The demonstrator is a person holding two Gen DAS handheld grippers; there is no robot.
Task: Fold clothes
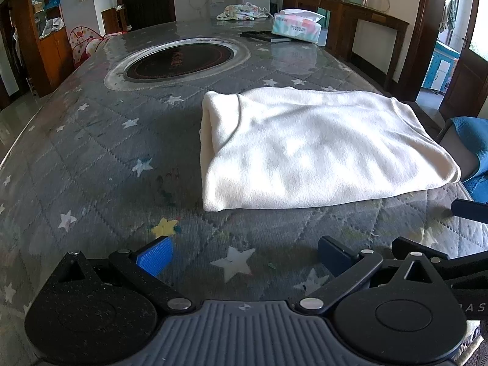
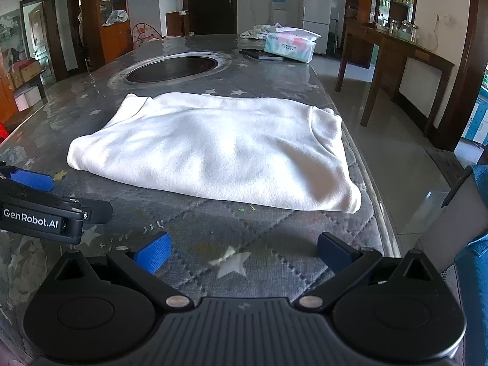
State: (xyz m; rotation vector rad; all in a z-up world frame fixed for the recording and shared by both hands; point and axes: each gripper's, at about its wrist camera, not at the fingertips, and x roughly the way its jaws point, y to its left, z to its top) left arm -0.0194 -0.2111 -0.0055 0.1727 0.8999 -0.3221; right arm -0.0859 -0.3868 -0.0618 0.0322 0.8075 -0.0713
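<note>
Garment status: white garment [image 2: 213, 149] lies as a compact, roughly rectangular bundle on the star-print table cover [image 2: 213, 244], centre of the right wrist frame and right of centre in the left wrist frame [image 1: 320, 146]. Layers are visible at its rolled left edge in the left wrist view, so it looks already folded at least once or twice. Surface mostly smooth, soft ripples only. Its right side sits close to the table edge in the right wrist view.

Left gripper [image 1: 247, 256]: jaws wide open, nothing between them, bottom of its frame, near edge of the cloth well apart from the blue pads [image 1: 155, 257]. Right gripper [image 2: 244, 253]: also spread wide, empty, short of the garment's front hem. Neither tool touches fabric. Left gripper body also shows at the left edge of the right wrist view.

Progress, my read: folding is mostly or fully done for this item; what may be left is one more fold to halve it, or some tidying. Cannot tell whether sleeves are tucked inside, hidden by top layer.

Background: inset round cooktop [image 1: 180, 61] upper centre, tissue pack [image 1: 297, 26] and dark flat item [image 1: 265, 36] at the far end, crumpled patterned cloth [image 1: 241, 12] behind them. Blue fabric [image 1: 475, 140] at right edge, off the table.
</note>
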